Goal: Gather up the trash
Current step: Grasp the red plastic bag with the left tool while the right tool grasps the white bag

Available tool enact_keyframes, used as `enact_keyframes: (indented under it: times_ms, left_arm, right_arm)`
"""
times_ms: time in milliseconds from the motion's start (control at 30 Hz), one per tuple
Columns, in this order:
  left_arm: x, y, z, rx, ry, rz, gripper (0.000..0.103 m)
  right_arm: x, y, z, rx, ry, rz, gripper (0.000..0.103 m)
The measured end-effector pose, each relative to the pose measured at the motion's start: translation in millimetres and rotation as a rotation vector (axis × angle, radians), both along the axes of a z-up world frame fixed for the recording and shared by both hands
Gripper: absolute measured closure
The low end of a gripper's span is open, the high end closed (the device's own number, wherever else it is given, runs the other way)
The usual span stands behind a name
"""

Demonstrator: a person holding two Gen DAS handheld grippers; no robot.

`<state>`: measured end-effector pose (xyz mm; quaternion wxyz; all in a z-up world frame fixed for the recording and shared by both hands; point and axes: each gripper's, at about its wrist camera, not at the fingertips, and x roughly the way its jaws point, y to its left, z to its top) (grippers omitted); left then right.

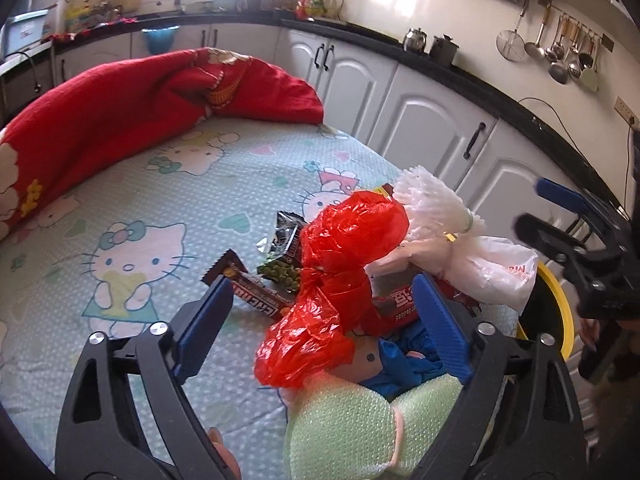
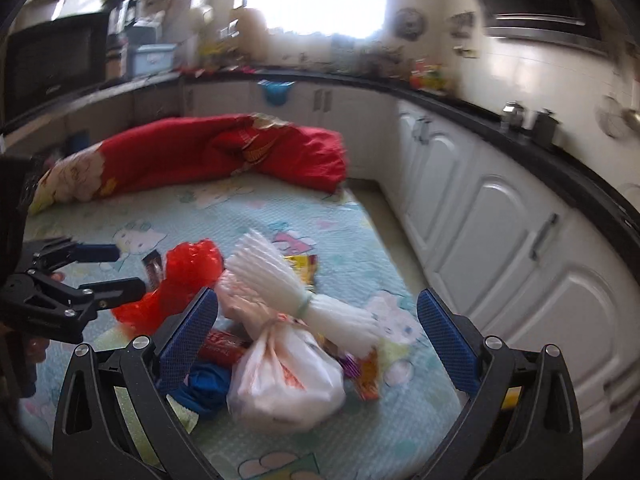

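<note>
A pile of trash lies on the Hello Kitty sheet (image 1: 120, 200). A crumpled red plastic bag (image 1: 336, 280) lies between the open jaws of my left gripper (image 1: 324, 300), not held. Around it are a brown candy wrapper (image 1: 252, 292), a green pea snack pack (image 1: 284, 256), a red wrapper (image 1: 396, 304), white foam netting (image 1: 428, 204), a tied white bag (image 1: 500, 276), blue cloth (image 1: 404, 364) and green bubble wrap (image 1: 352, 428). My right gripper (image 2: 318, 312) is open above the tied white bag (image 2: 284, 376) and foam netting (image 2: 276, 276). The red bag (image 2: 180, 280) lies left of it.
A red quilt (image 1: 140, 112) lies bunched at the far side of the bed. White kitchen cabinets (image 1: 420, 120) run along the right. A yellow-rimmed bin (image 1: 556, 312) stands at the bed's right edge. The left gripper (image 2: 100, 280) shows at the left of the right wrist view.
</note>
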<state>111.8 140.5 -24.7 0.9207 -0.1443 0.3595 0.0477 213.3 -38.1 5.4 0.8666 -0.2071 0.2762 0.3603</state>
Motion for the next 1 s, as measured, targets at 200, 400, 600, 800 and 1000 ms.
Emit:
enact_keyframes:
  times_ms: [200,400,600,800,1000]
  left_arm:
    - [14.2,1.1,-1.0,-0.007,0.015,-0.021,0.029]
    - [30.4,1.5,1.4,0.0,0.033,-0.061,0.037]
    - [47.2,-4.5,-3.3,0.004,0.065,-0.114,0.04]
    - [57.6,-5.2,-11.9,0.001,0.102,-0.118,0.062]
    - [55.0,0.8,-10.9,-0.004,0.091,-0.102,0.084]
  right_arm:
    - [22.5,30.6,-8.6,-0.075,0.046,0.075,0.012]
    - [43.5,44.9,-20.0,-0.12,0.142,0.113,0.031]
    - [44.5,51.9,-29.5,-0.116,0.204,0.153,0.053]
    - [36.2,54.8,-33.6,-0.106,0.213,0.191,0.08]
    - [33.2,46.8,-25.2,-0.05,0.212,0.184,0.086]
